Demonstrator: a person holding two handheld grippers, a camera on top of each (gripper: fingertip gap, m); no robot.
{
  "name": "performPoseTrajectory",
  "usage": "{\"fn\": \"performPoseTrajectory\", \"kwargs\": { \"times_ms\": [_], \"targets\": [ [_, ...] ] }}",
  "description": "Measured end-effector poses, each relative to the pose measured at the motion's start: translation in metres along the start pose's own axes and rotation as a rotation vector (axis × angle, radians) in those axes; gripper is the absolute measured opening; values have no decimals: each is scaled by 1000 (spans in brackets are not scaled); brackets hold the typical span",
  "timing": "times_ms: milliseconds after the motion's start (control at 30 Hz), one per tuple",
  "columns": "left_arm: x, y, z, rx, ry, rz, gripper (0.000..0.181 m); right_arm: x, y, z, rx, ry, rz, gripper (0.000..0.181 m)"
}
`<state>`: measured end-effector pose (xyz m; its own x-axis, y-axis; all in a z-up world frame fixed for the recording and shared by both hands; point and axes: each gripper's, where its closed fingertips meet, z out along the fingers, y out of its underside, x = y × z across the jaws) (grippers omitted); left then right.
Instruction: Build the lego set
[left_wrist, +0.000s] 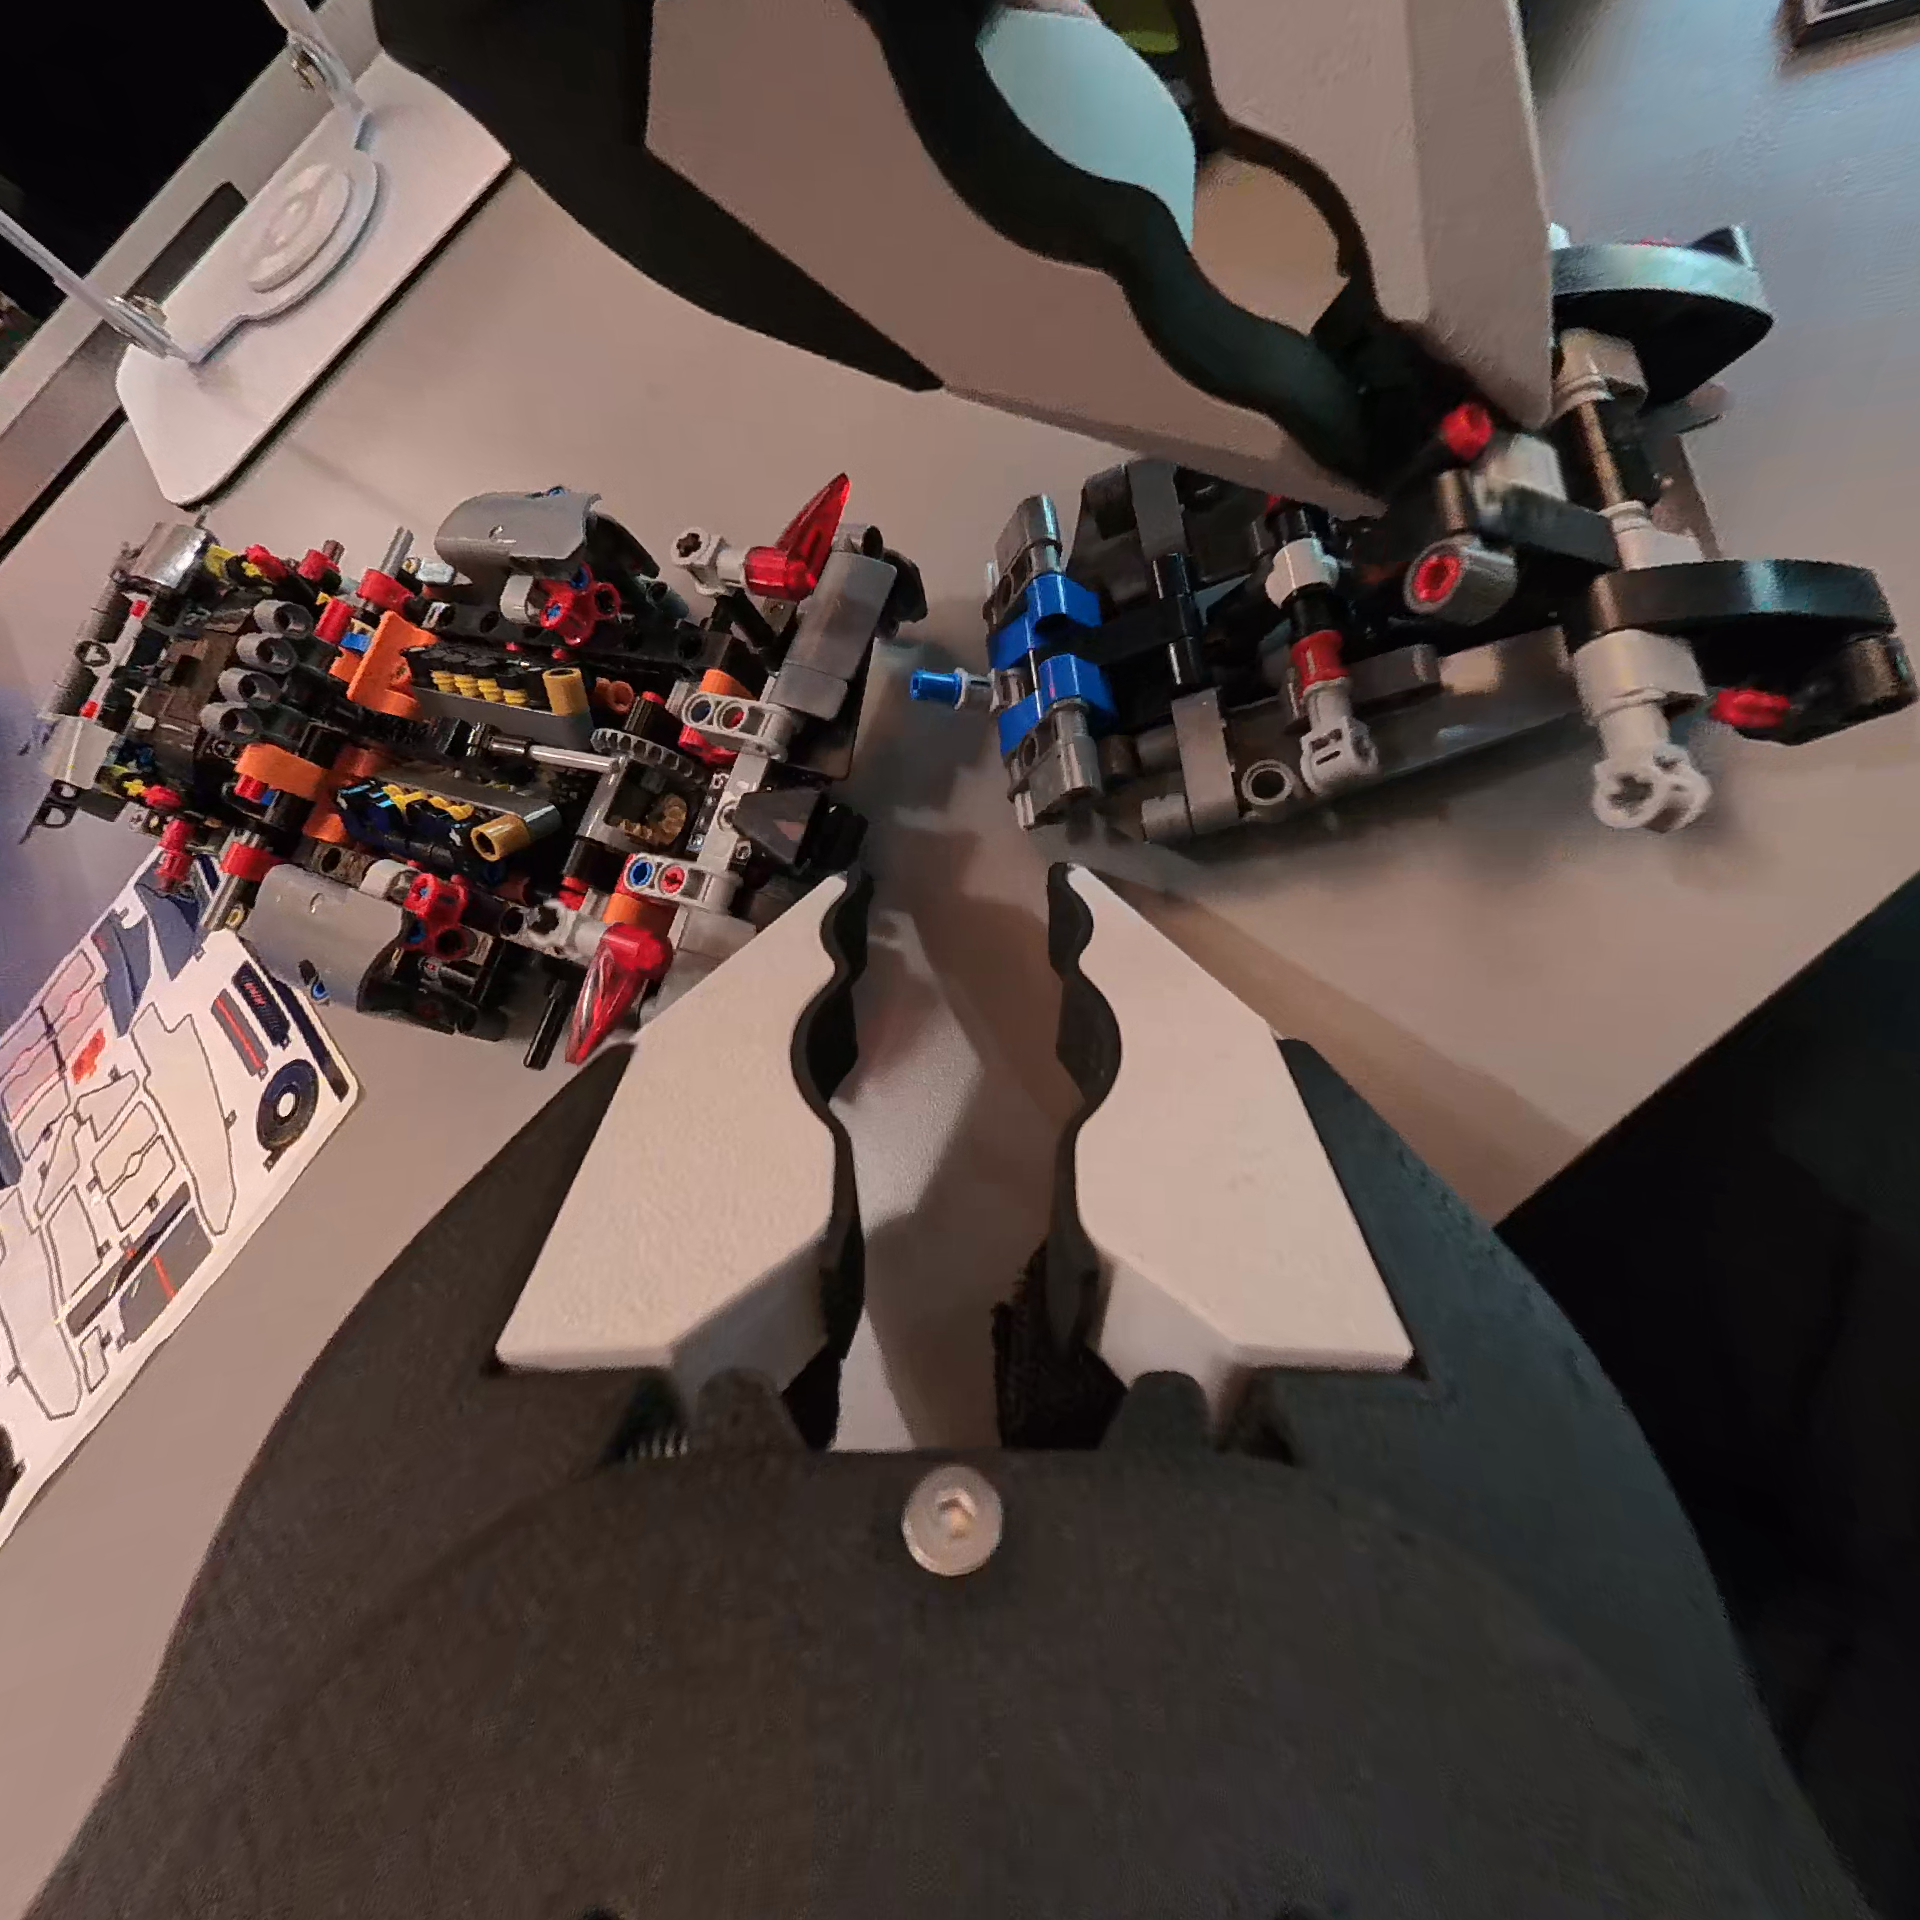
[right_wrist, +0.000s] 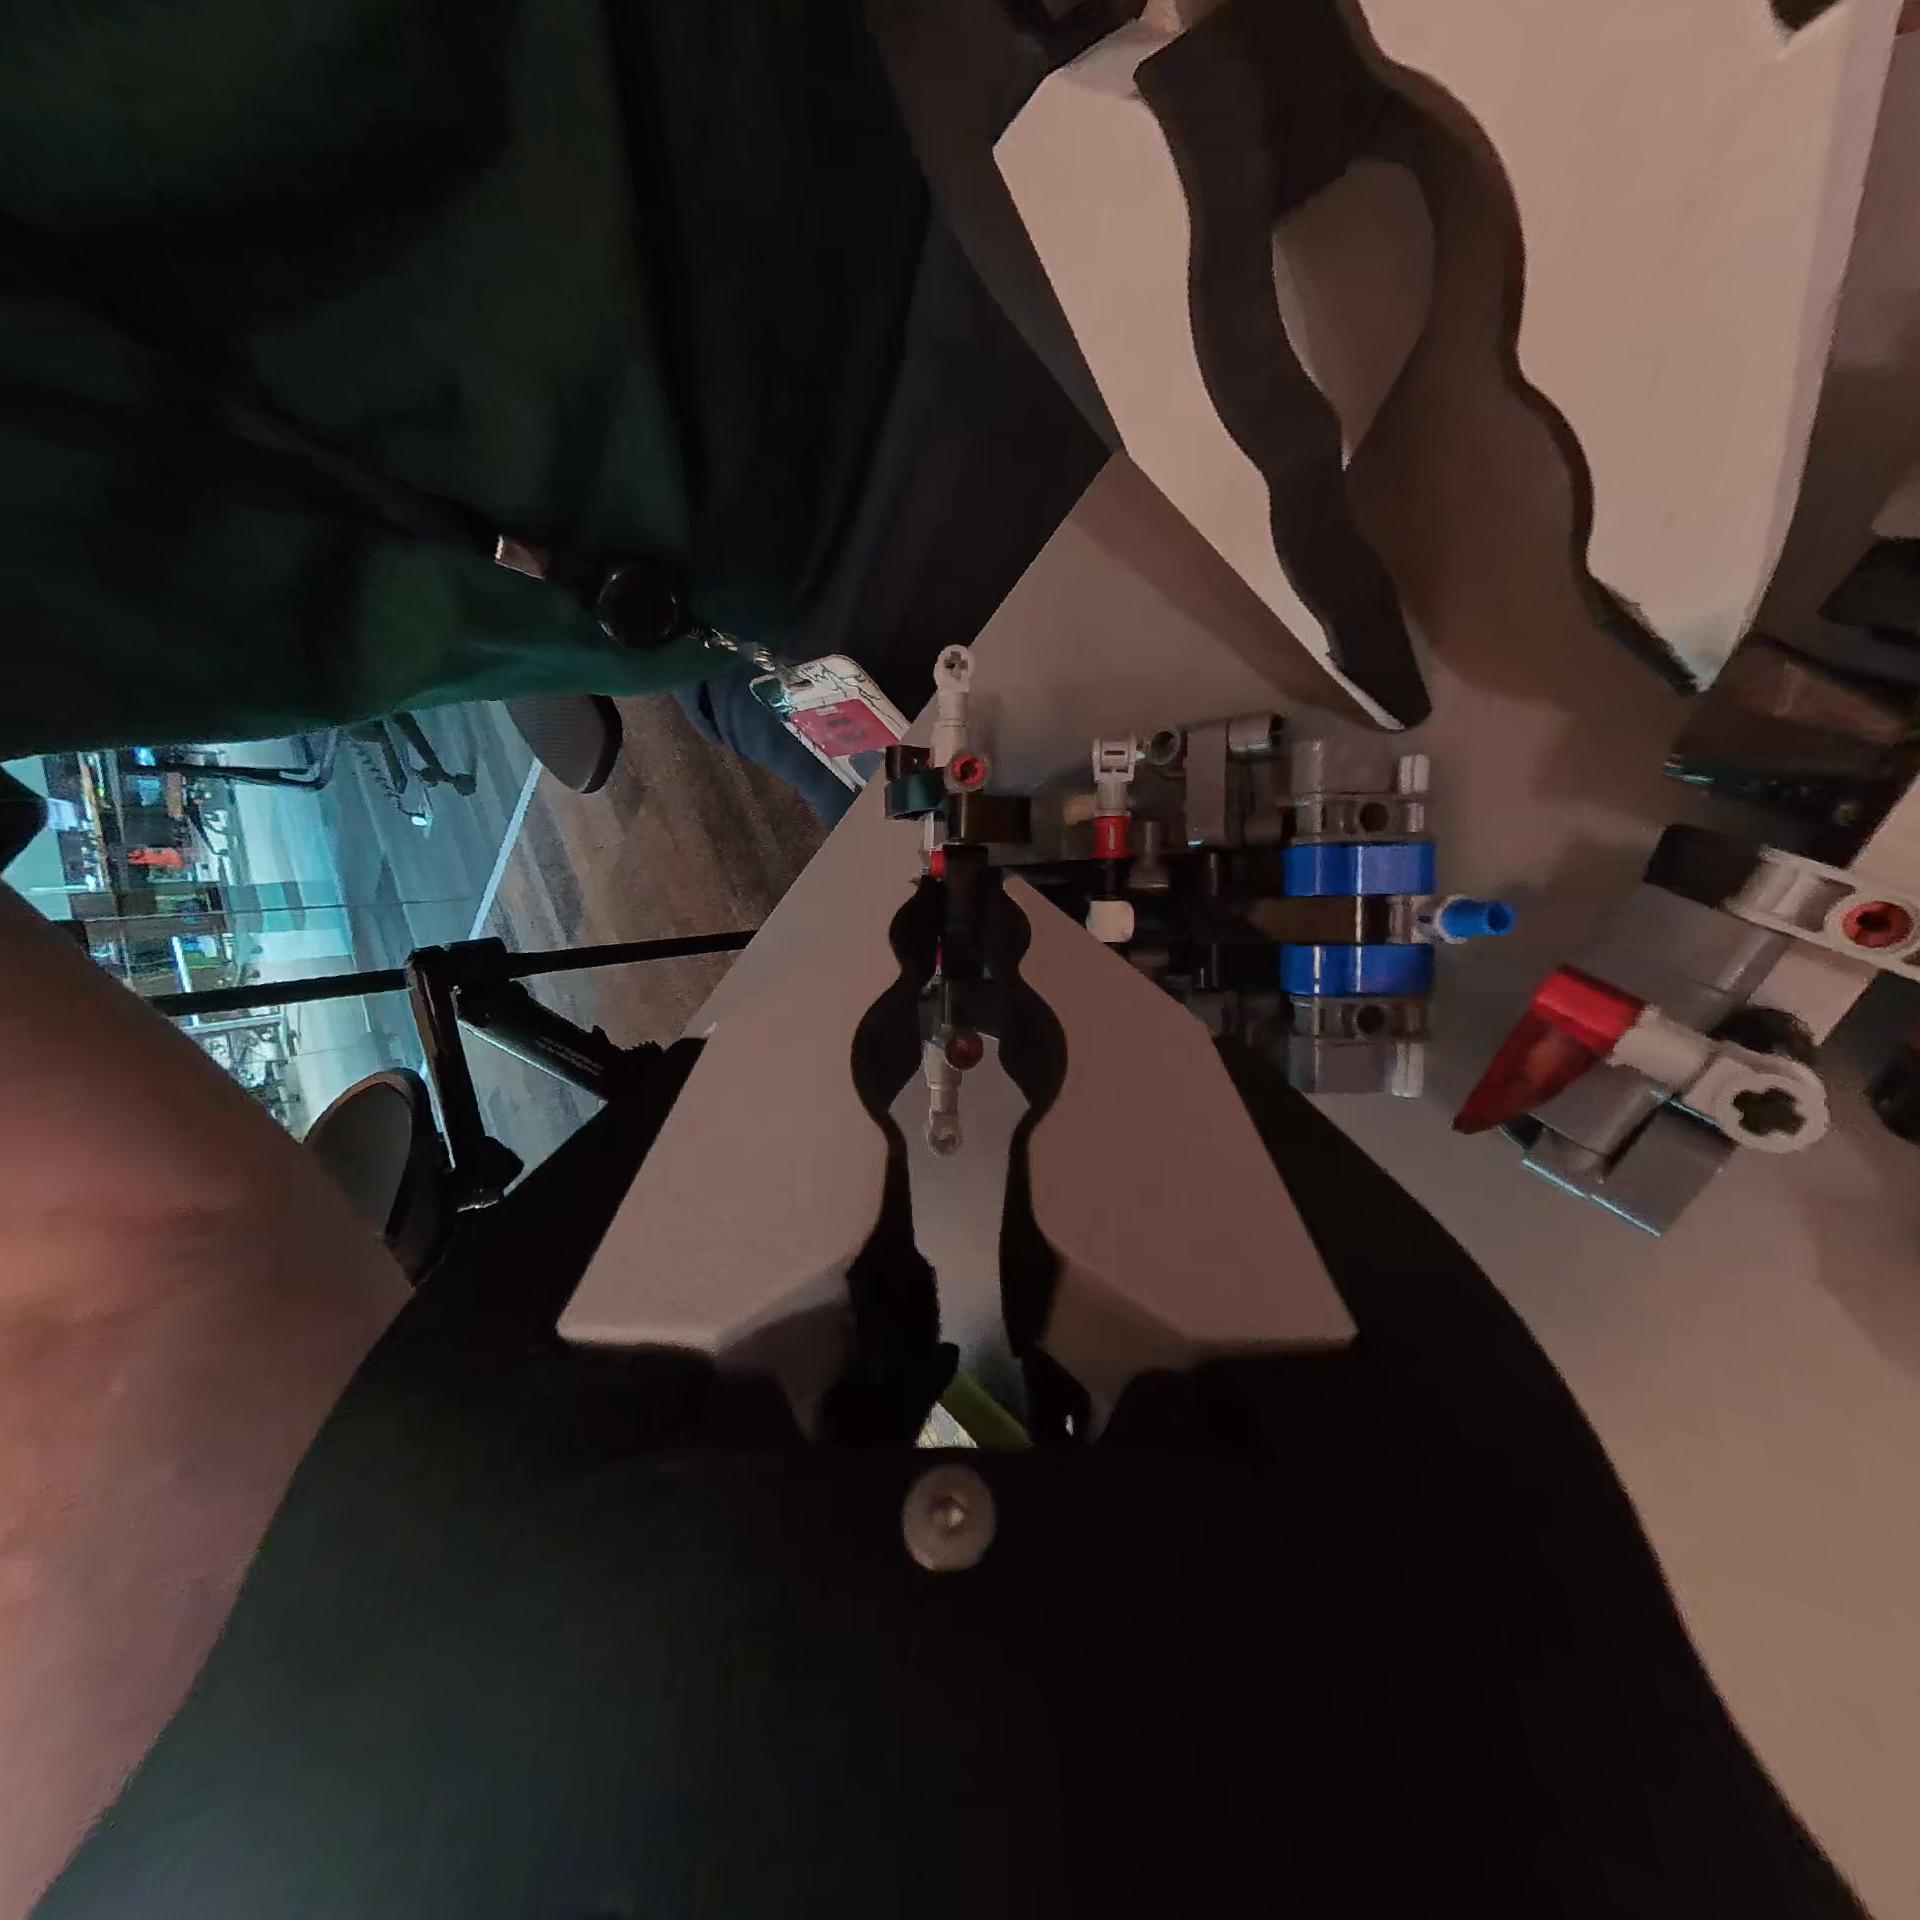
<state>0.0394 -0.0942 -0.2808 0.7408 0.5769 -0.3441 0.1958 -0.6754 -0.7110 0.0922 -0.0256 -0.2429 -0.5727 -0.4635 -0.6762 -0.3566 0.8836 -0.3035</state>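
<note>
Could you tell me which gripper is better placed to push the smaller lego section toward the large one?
Right. The right gripper is shut on the smaller section; the left gripper hangs open and empty above the gap beside the large section.

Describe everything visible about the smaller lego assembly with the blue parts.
The smaller lego assembly is a plastic block of black and grey beams lying on the grey table, apart from the larger build. Two blue connectors sit at one end beside a protruding blue pin; red bushes and light-grey axles stick out. The right hand-held gripper is shut on its black far end.
</note>
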Motion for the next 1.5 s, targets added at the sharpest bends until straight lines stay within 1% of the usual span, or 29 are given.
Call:
{"fn": "performPoseTrajectory", "kwargs": {
  "times_ms": [133, 200, 267, 333, 400, 533, 600, 633, 667, 700, 867, 900, 933, 967, 1033, 1100, 1200, 1267, 1333, 1367, 1433, 1500],
  "targets": [
    [2, 7, -13, 11, 0, -23, 46, -3, -3, -8, 45, 6, -14, 5],
    [9, 5, -23, 48, 43, -69, 47, -8, -2, -11, 56, 12, -25, 5],
    [23, -3, -34, 111, 151, -170, 47, -12, -2, -12, 53, 23, -33, 5],
    [44, -22, -47, 208, 335, -311, 47, -15, -3, -14, 47, 36, -39, 5],
    [58, -42, -59, 299, 477, -415, 48, -18, -4, -16, 43, 49, -36, 5],
    [79, -59, -56, 323, 611, -496, 40, -24, -7, -16, 18, 66, -37, 5],
    [84, -64, -55, 342, 651, -535, 35, -26, -9, -14, 3, 79, -37, 5],
    [86, -65, -53, 340, 657, -543, 26, -27, -10, -14, 1, 83, -38, 5],
    [87, -65, -52, 338, 654, -543, 14, -28, -11, -14, -1, 86, -38, 5],
    [88, -66, -53, 349, 645, -539, 9, -29, -11, -15, -7, 97, -34, 5],
    [84, -71, -56, 387, 576, -515, 6, -37, -16, -20, -6, 109, -8, 6],
    [81, -72, -56, 397, 553, -508, 6, -39, -19, -22, -1, 114, -5, 11],
    [78, -73, -58, 407, 524, -490, 5, -39, -21, -24, 2, 131, 7, 21],
    [76, -73, -59, 406, 491, -454, 5, -40, -23, -27, -1, 149, 21, 23],
    [73, -71, -58, 375, 402, -341, 5, -43, -25, -34, 6, 206, 29, 21],
    [69, -71, -59, 362, 324, -243, 5, -47, -30, -43, 45, 264, 45, 22],
    [61, -65, -55, 309, 217, -107, 5, -57, -28, -51, 63, 369, 68, 30],
    [58, -64, -56, 301, 179, -60, 5, -66, -27, -51, 72, 438, 83, 36],
    [54, -64, -56, 281, 81, 60, 5, -69, -20, -50, 53, 530, 136, 41],
    [56, -66, -56, 279, 65, 104, 5, -71, -17, -48, 47, 565, 165, 43],
    [54, -69, -57, 274, -2, 194, 5, -75, -16, -45, 58, 662, 180, 40],
    [52, -72, -58, 275, -41, 270, 5, -77, -15, -41, 72, 758, 206, 42]
  ]
}}
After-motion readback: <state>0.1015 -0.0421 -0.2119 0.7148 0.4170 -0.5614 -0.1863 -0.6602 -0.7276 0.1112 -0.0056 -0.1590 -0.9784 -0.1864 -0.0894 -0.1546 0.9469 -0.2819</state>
